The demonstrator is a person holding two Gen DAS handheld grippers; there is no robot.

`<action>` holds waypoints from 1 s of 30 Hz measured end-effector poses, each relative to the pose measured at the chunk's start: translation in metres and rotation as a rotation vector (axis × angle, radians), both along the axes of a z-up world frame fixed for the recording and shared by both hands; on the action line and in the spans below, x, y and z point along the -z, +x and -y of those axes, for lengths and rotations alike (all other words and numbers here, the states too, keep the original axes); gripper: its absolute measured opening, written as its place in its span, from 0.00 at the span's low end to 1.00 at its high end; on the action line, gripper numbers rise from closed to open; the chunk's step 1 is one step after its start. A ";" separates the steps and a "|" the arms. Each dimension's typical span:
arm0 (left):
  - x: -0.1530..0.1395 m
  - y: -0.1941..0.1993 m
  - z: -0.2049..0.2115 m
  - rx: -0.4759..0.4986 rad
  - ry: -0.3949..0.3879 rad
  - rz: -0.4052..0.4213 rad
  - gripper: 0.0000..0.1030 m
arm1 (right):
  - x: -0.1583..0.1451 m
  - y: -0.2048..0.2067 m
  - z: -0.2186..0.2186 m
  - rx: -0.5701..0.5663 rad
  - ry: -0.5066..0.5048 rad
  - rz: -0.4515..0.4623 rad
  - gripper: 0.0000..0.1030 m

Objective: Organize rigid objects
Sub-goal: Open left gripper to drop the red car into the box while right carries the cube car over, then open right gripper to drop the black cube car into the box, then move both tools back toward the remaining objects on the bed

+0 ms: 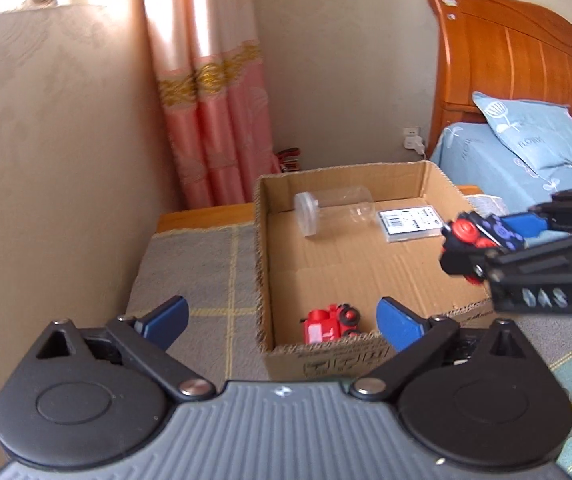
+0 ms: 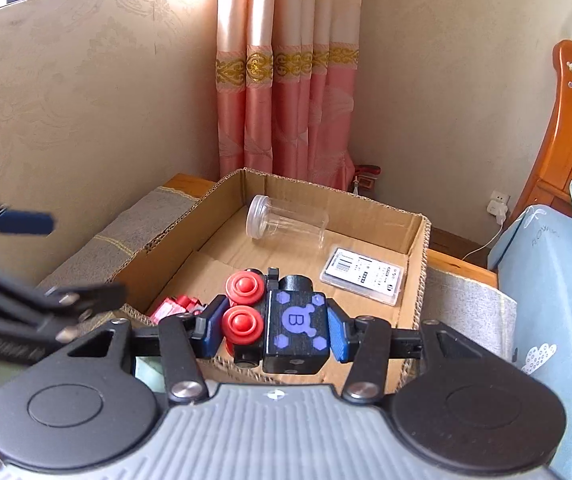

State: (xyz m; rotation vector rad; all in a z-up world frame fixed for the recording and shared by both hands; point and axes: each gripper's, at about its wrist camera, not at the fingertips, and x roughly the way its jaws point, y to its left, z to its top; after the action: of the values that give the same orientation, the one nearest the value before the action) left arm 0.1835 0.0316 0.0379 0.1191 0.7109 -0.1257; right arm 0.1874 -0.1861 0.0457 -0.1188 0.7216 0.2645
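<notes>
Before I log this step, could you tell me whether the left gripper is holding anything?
No, the left gripper stands wide open with nothing between its fingers; the red toy lies in the cardboard box.

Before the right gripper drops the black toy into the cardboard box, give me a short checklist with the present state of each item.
1. Right gripper has a firm hold on the black toy: ok, both blue pads press its sides.
2. Toy is over the cardboard box: ok in the right wrist view; the left wrist view puts it near the box's right wall.
3. Bare floor in the box for landing: ok, the middle is free.
4. Clear jar and flat white case are out of the way: ok, both lie at the back.
5. Red toy is clear: ok, it sits in the near corner.
6. Left gripper is out of the way: ok, open and empty.
</notes>
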 end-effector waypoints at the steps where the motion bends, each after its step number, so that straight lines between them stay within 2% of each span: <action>1: 0.001 -0.005 -0.003 -0.008 -0.005 -0.006 0.97 | 0.001 0.007 -0.004 -0.002 -0.002 -0.009 0.54; 5: 0.006 -0.020 -0.011 -0.041 -0.008 -0.026 0.97 | 0.003 0.035 -0.016 0.000 0.007 -0.042 0.54; 9: 0.011 -0.031 -0.018 -0.048 -0.055 -0.058 0.98 | 0.002 0.062 -0.027 0.031 0.005 -0.048 0.54; 10: 0.012 -0.035 -0.019 -0.049 -0.064 -0.064 0.98 | 0.001 0.067 -0.028 0.038 0.007 -0.045 0.61; 11: 0.012 -0.036 -0.020 -0.047 -0.068 -0.067 0.98 | 0.000 0.071 -0.029 0.036 0.007 -0.043 0.76; 12: 0.012 -0.038 -0.020 -0.045 -0.071 -0.070 0.98 | -0.002 0.072 -0.031 0.034 0.004 -0.040 0.83; 13: 0.013 -0.039 -0.019 -0.042 -0.073 -0.073 0.98 | -0.004 0.070 -0.032 0.040 0.000 -0.023 0.94; 14: 0.013 -0.041 -0.019 -0.040 -0.075 -0.077 0.98 | -0.006 0.067 -0.033 0.043 -0.008 -0.006 1.00; 22: 0.011 -0.053 -0.011 -0.020 -0.089 -0.067 0.98 | -0.007 0.025 -0.036 0.029 -0.038 -0.011 1.00; 30: 0.025 -0.070 -0.013 -0.024 -0.069 -0.085 0.99 | 0.006 -0.034 -0.030 0.097 -0.020 -0.052 1.00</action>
State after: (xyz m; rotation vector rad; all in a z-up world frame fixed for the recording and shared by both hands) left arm 0.1138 0.0450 0.0131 0.0391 0.7915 -0.1328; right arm 0.1530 -0.1559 0.0394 -0.0953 0.7795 0.1679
